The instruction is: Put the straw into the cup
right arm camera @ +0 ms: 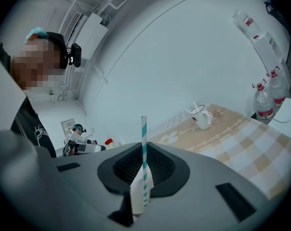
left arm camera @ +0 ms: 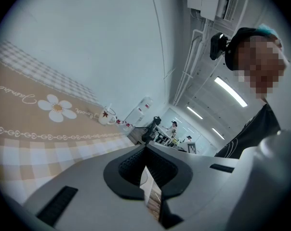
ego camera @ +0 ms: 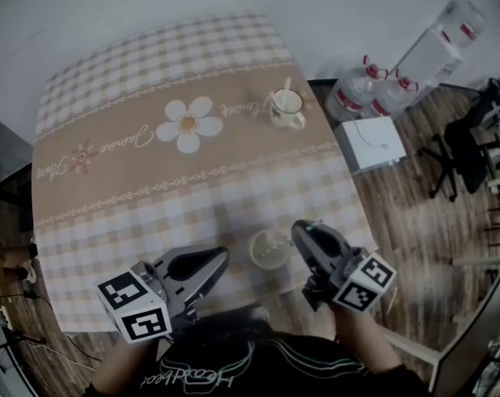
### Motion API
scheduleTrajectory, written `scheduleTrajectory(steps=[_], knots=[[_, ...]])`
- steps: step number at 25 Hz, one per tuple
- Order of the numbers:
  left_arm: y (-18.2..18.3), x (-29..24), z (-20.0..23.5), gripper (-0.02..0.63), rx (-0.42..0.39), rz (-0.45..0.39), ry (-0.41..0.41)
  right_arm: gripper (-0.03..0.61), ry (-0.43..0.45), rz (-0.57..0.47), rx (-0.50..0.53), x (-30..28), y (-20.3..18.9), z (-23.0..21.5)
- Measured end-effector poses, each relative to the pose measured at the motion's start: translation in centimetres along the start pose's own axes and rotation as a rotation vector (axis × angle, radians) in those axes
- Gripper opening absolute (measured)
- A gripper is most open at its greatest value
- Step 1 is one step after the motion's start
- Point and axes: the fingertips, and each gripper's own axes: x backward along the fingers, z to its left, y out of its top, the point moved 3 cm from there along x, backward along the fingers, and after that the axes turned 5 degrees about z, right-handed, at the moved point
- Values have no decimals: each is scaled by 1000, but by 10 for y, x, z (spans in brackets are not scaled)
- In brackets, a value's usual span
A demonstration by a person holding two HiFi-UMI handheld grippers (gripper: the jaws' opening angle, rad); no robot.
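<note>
The cup (ego camera: pixel 269 250) stands on the surface (ego camera: pixel 109 222) between the left tool (ego camera: pixel 219 260) and the right tool (ego camera: pixel 303 232), just beside the right one. The straw (right arm camera: pixel 144 148) stands upright in the right tool's jaws. A mug (ego camera: pixel 286 108) sits well ahead of both tools

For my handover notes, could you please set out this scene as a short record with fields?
table: checked cloth with a daisy print
cup: pale, upright, near the front edge, between the two claws
straw: teal-striped, upright
right claw: shut on the straw, beside the cup
left claw: shut, empty
mug: white, far side, something stands in it
straw in cup: cannot tell
</note>
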Motion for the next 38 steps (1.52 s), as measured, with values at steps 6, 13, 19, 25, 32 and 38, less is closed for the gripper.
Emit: scheduleTrajectory(steps=[6,13,19,25,32,38], knots=[[-4,0,4,-3,13,6,5,35,-33,5,-18,-3,-12,-8],[-8,3,6,-3,27,8,9,35,-37,22,-30,-5,-21,-10],[-10,7,8,-3,41,0,20,35,-38,22,-43,-5,-24,-12],[-14,11,10,-3,52,-4,32,35,-43,18,-79,-5,-25,-19],[-15,12,13,-3,53,-7,45,35,-35,22,-126,-7,-30,-24],[-18,5,6,-3,36,9,46,76,-50,8,-115,-3,-29,-25]])
